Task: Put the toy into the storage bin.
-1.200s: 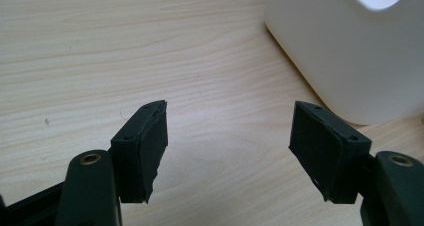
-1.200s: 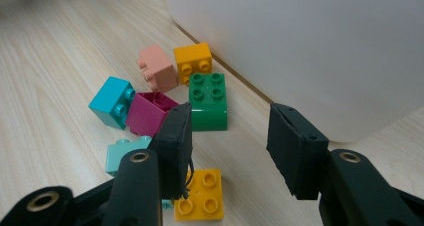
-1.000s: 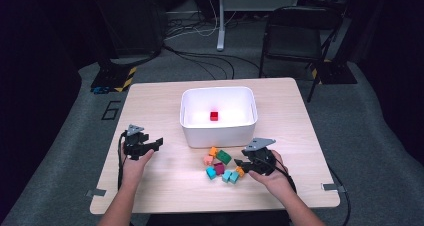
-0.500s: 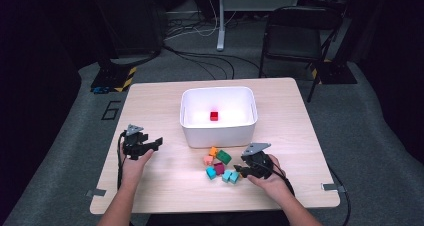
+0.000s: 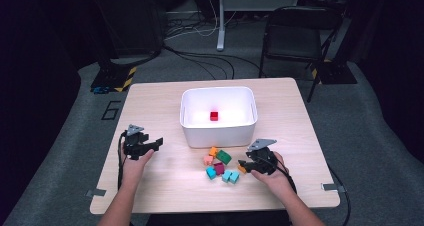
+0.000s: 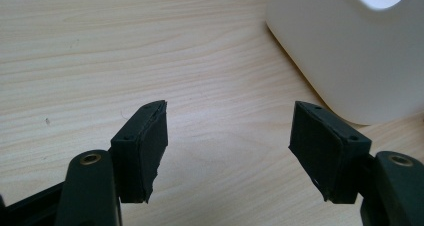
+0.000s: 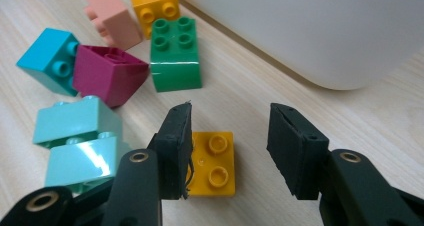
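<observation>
Dark floor and cables ring the wooden table [image 5: 150,106], with the white bin [image 5: 218,132] as its landmark. One red brick [image 5: 214,116] already lies inside it; the loose bricks in front of the bin remain. The right gripper [image 7: 230,151] straddles a yellow brick [image 7: 214,163] — its jaws apart, the left pad touching, not yet clamped. Left of the bin, the left gripper [image 6: 227,151] rests spread and empty over bare wood — plenty of room there.

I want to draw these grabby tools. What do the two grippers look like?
Both are black. The left gripper and the right gripper each have two flat black pads on rounded arms fixed with brass-coloured screws. In the high view, each carries a grey three-cornered plate on top and trails a black cable. The forearms are bare, no sleeves.
</observation>
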Tool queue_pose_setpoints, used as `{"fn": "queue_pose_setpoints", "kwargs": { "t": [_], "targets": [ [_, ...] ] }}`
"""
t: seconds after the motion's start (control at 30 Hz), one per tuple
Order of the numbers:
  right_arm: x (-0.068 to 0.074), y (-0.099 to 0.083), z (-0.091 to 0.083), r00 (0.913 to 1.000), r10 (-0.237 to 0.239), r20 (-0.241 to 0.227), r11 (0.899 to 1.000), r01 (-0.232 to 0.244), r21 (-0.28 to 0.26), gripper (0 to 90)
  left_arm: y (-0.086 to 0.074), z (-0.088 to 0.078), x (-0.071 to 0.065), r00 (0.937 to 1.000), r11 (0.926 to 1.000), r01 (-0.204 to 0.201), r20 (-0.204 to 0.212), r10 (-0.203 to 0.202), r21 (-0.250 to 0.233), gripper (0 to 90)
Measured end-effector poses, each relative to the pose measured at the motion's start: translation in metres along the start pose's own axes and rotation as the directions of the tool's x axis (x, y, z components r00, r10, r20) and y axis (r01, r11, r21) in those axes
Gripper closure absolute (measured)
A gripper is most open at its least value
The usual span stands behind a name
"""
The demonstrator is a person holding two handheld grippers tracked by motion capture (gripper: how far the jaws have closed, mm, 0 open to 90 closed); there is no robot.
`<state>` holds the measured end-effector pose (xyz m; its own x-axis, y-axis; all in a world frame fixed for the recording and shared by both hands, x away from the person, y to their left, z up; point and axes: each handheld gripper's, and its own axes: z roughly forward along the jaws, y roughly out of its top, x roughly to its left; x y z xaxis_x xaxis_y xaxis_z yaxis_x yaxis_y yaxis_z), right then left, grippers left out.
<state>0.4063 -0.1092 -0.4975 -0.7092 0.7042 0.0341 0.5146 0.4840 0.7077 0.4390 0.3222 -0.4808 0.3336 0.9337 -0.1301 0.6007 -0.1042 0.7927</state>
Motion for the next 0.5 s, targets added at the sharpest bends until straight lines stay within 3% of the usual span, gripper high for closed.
{"fn": "queue_pose_setpoints", "kwargs": {
  "t": [0.17,0.5],
  "targets": [
    [0.0007,-0.001,-0.0035,0.9997,0.024,-0.003,1.0,-0.024,-0.02,50.2,0.0,-0.0002,0.0005,1.0,1.0,0.001,-0.001,-0.001,0.0,31.0],
    [0.0064,-0.0029,-0.0005,0.9998,-0.001,-0.019,1.0,0.001,-0.006,47.9,0.0,-0.0006,0.0005,1.0,1.0,0.003,-0.003,-0.003,-0.004,31.0]
  ]
}}
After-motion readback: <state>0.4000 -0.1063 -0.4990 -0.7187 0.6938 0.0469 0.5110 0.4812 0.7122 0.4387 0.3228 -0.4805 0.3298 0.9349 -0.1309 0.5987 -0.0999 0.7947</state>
